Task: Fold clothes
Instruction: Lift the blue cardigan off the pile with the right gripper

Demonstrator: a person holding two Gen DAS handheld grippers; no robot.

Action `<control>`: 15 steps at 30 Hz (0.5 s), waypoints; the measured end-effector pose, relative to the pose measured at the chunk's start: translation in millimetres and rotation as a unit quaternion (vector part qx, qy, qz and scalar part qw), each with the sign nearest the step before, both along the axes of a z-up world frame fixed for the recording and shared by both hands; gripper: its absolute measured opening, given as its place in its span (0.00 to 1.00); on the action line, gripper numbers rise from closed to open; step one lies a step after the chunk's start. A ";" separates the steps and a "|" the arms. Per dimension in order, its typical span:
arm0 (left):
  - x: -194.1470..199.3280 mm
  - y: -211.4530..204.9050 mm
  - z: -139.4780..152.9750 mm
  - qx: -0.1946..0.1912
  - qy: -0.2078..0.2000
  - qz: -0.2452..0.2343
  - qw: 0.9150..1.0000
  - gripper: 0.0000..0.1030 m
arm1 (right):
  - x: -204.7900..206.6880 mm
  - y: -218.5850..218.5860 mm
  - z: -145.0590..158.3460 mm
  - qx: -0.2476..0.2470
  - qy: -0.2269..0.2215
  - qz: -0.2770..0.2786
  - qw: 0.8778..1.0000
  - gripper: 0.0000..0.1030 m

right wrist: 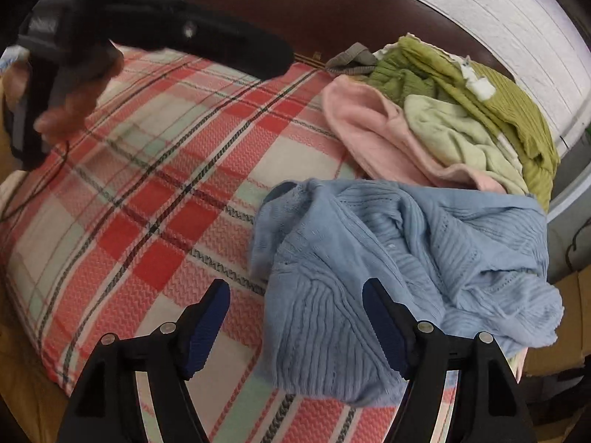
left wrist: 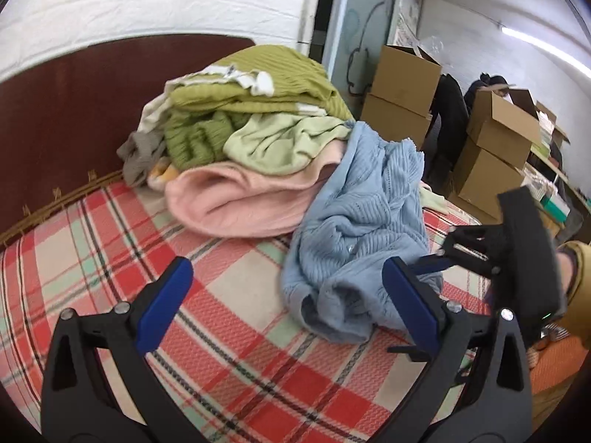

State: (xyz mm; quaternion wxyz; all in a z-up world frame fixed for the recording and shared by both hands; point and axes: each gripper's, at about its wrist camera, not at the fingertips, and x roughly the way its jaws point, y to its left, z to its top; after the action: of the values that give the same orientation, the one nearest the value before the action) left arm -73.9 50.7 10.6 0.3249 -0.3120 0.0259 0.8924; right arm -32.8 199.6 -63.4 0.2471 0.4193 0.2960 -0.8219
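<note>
Checked bedspread (left wrist: pixel 229 332) stretches under us. We hold the left gripper (left wrist: pixel 288 306) and right gripper (right wrist: pixel 295 317) with jaws wide, gripping nothing. Our blue cardigan (right wrist: pixel 388 258) lies crumpled, unfolded; behind it the clothes pile (left wrist: pixel 251 140) waits, jumbled too.

**Plaid-covered bed with one loose knit and a heap**

The bed (left wrist: pixel 110 258) wears a red, white and mint plaid cover. A crumpled blue knit sweater (left wrist: pixel 354 229) lies on it toward the right edge. Touching it, a pile of clothes (left wrist: pixel 243 129) sits at the head end against the dark headboard (left wrist: pixel 74 103), a pink garment (left wrist: pixel 240 199) lowest.
</note>
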 end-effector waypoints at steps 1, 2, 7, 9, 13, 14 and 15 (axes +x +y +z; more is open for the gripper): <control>-1.0 -4.5 -2.1 0.002 -0.007 0.006 1.000 1.00 | -6.3 -1.9 -5.0 0.009 -0.003 -0.001 1.000 0.70; -1.9 -8.7 -4.2 0.004 -0.013 0.011 1.000 1.00 | -12.7 -3.7 -9.9 0.018 -0.005 -0.002 1.000 0.51; 1.0 -12.5 -12.8 -0.010 -0.016 0.005 1.000 1.00 | -41.9 28.2 12.8 -0.051 -0.031 -0.050 0.997 0.12; 3.4 -4.4 -15.9 -0.021 -0.012 -0.010 1.000 1.00 | -44.6 55.8 46.7 -0.128 -0.028 -0.075 0.989 0.11; 12.0 25.1 -21.7 -0.060 0.011 -0.052 0.997 1.00 | -33.5 108.1 112.0 -0.227 0.018 -0.111 0.967 0.10; 14.1 32.5 -23.2 -0.070 0.016 -0.063 0.995 1.00 | -29.3 120.7 126.8 -0.249 0.029 -0.117 0.961 0.10; 16.5 40.2 -24.6 -0.080 0.023 -0.074 0.994 1.00 | -25.1 129.8 137.6 -0.266 0.034 -0.117 0.956 0.10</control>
State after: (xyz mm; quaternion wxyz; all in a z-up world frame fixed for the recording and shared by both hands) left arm -57.5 90.9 -14.0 0.3635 -0.3137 0.1272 0.8679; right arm -57.9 329.3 74.2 0.2418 0.3422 0.0240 -0.9077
